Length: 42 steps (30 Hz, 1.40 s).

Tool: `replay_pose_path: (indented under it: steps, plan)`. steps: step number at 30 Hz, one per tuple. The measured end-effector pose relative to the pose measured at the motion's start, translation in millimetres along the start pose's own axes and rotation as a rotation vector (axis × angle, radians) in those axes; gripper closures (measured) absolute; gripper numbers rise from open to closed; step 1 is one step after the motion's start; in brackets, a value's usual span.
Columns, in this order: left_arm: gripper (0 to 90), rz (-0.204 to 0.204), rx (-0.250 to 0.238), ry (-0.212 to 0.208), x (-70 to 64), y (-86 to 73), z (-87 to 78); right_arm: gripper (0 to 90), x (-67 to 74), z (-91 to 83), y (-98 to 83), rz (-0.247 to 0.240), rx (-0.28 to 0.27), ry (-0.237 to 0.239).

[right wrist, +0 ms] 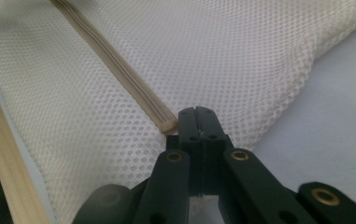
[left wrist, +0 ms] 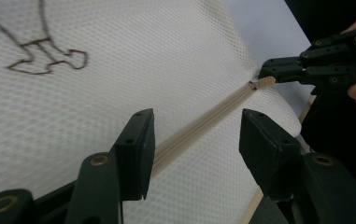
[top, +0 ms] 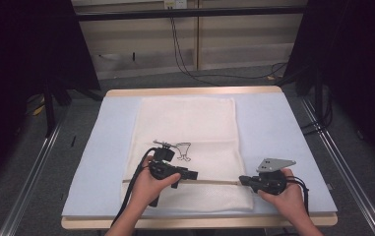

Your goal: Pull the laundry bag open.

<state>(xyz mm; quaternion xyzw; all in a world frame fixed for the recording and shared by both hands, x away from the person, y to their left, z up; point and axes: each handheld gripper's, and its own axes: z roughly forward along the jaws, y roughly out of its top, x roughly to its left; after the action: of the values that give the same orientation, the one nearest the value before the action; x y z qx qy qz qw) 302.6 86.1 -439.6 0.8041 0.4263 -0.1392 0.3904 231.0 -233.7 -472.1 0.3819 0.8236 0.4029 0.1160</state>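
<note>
While the right gripper (top: 242, 180) pinched the zipper (left wrist: 199, 127) end at the mesh bag's (top: 185, 123) right edge, the left gripper (left wrist: 194, 140) straddled that zipper, half open. Closing squarely on the slider, unseen here, would likely serve best.

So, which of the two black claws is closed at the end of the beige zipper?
The right claw: its jaws are shut at the beige zipper end, while the left claw stands open.
</note>
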Motion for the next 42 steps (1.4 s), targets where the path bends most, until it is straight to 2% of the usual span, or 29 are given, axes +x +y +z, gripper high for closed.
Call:
replay_pose_path:
  steps: [1,2,3,4,6,7,9,10,11,18,19,20,23,24,26,29,32,33,34,35,36,37,38,39,42]
  plan:
    - [46.0,-0.004,0.004,-0.003,-2.8,0.3,4.2,90.0,0.5,0.6,0.0,0.002,-0.001,0.008]
    - [46.0,0.009,0.018,-0.012,-4.6,0.6,8.3,90.0,1.1,1.2,0.2,0.002,0.0,0.006]
    - [46.0,-0.001,0.014,-0.016,-7.3,0.4,12.3,90.0,1.1,1.4,0.8,-0.002,-0.005,0.006]
    - [46.0,0.021,0.036,-0.019,-7.2,1.0,13.8,90.0,0.6,1.5,1.1,0.0,-0.015,0.012]
    - [46.4,0.003,0.021,-0.037,-11.6,1.4,20.8,90.0,-0.4,1.8,0.9,0.008,-0.018,0.016]
    - [46.8,0.023,0.04,-0.035,-11.5,2.1,21.8,90.0,-1.0,2.1,0.5,0.004,-0.011,0.007]
    - [46.9,0.002,0.029,-0.048,-16.3,2.5,28.8,90.0,-1.8,2.5,-0.2,0.0,-0.002,-0.002]
    - [47.4,0.032,0.059,-0.044,-16.3,3.6,31.1,90.0,-2.2,2.2,-0.2,0.0,-0.001,-0.007]
    - [48.8,0.021,0.054,-0.05,-18.1,3.9,33.6,90.0,-3.1,1.5,0.1,-0.003,0.002,-0.01]
    - [49.8,0.014,0.075,-0.071,-30.7,7.9,48.9,90.0,-2.1,2.3,-0.6,-0.029,0.019,-0.026]
    - [51.1,0.027,0.09,-0.069,-31.8,8.6,50.6,90.0,-1.8,3.0,-1.0,-0.036,0.027,-0.025]
    - [51.4,0.023,0.086,-0.059,-33.6,9.1,52.8,90.0,-1.5,4.3,-1.4,-0.042,0.032,-0.028]
    - [52.8,0.019,0.095,-0.069,-36.7,11.4,58.6,90.0,0.3,6.2,-1.9,-0.064,0.048,-0.035]
    - [53.0,0.022,0.093,-0.054,-37.7,11.8,60.1,90.0,0.9,6.5,-1.8,-0.068,0.049,-0.039]
    - [53.7,0.041,0.103,-0.044,-39.7,12.4,64.3,90.0,1.5,6.9,-2.2,-0.063,0.048,-0.043]
    - [54.2,0.046,0.113,-0.036,-41.6,13.8,69.9,90.0,1.0,7.4,-2.8,-0.057,0.046,-0.038]
    - [56.8,0.036,0.114,-0.031,-43.5,16.0,75.2,90.0,1.1,7.5,-3.1,-0.047,0.048,-0.04]
    - [57.1,0.044,0.136,-0.029,-43.7,16.7,75.6,90.0,1.3,7.7,-3.0,-0.052,0.047,-0.042]
    - [57.2,0.019,0.116,-0.026,-46.2,16.8,78.7,90.0,1.4,7.8,-3.1,-0.055,0.046,-0.044]
    - [57.7,0.016,0.12,-0.023,-46.9,17.2,79.2,90.0,1.5,7.8,-3.1,-0.054,0.045,-0.045]
    - [58.2,0.041,0.139,-0.021,-45.8,18.0,79.3,90.0,1.8,7.7,-3.2,-0.051,0.046,-0.046]
    - [60.0,0.025,0.14,-0.022,-47.4,18.1,81.3,90.0,1.8,7.6,-3.3,-0.049,0.046,-0.045]
    - [60.5,0.03,0.16,-0.028,-46.1,19.0,81.1,90.0,1.4,7.5,-3.4,-0.046,0.045,-0.042]
    - [60.5,0.022,0.149,-0.026,-46.9,18.9,83.2,90.0,1.4,7.5,-3.5,-0.045,0.045,-0.043]
    - [62.7,0.022,0.162,-0.022,-46.7,19.8,86.6,90.0,2.0,7.6,-3.6,-0.046,0.046,-0.046]
